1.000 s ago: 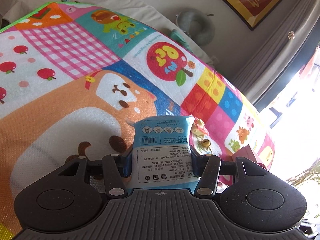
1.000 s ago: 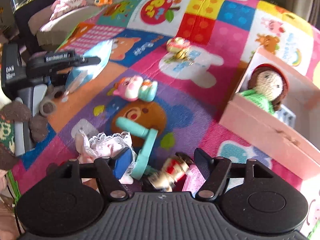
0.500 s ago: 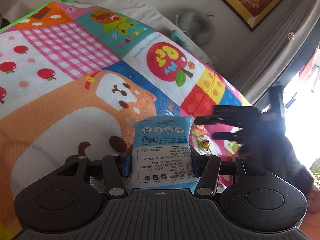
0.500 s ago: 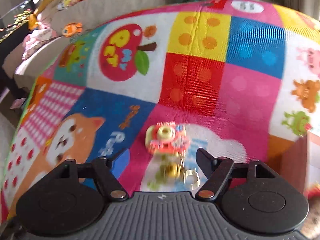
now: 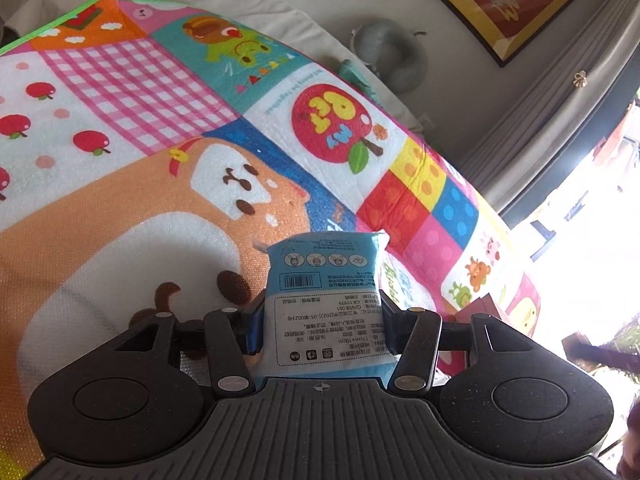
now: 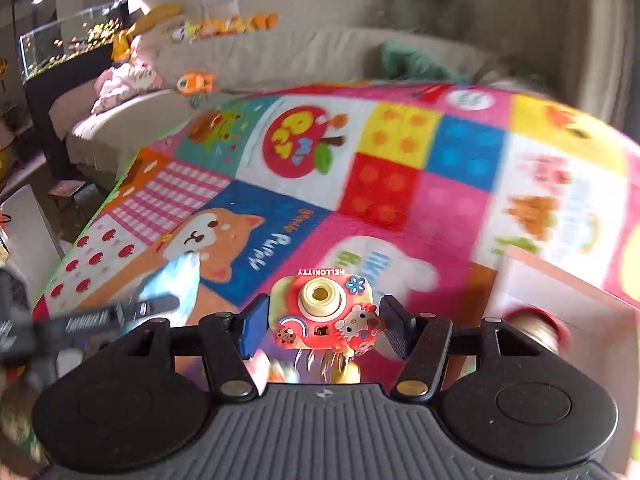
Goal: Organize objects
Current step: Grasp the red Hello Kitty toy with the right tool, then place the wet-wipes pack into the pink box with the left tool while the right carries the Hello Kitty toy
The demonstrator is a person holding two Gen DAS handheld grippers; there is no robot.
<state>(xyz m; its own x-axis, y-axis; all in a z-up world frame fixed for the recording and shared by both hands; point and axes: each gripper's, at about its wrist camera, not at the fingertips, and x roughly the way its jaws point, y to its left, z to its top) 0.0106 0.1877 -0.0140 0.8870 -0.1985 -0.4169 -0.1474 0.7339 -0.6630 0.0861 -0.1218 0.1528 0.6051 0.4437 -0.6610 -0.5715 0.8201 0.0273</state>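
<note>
Left gripper (image 5: 320, 320) clamped on a tissue pack (image 5: 325, 304) — blue-and-white, label side up, pressed from both flanks near its lower half, top end sticking out toward 12 o'clock above the play mat (image 5: 120, 160). Soft, light, plastic-wrapped; looks squashable and a little slick, so best held across the wide flanks, low and deep between the fingers, as now. No need for a hard squeeze — would only crumple it.

Right gripper (image 6: 320, 322) closing in on a toy camera (image 6: 322, 312) — red body, cream lens ring, cartoon stickers on the face, lettering along its top edge. Blue pad at 9 o'clock tight against its left side; right finger (image 6: 394, 330) just beside the other side, contact there hard to call through the blur. Seems lifted off the mat, with a charm or chain (image 6: 332, 364) dangling blurred beneath. Probably hard, light plastic: rigid enough for a firm pinch on the flat sides, but smooth, and the raised stickers could peel if rubbed. Lens best kept clear of the pads.

Pink box (image 6: 560, 292) at 3 o'clock in the right view — likely the drop spot, though only a guess. Left gripper and its pack also visible at 9 o'clock there.
</note>
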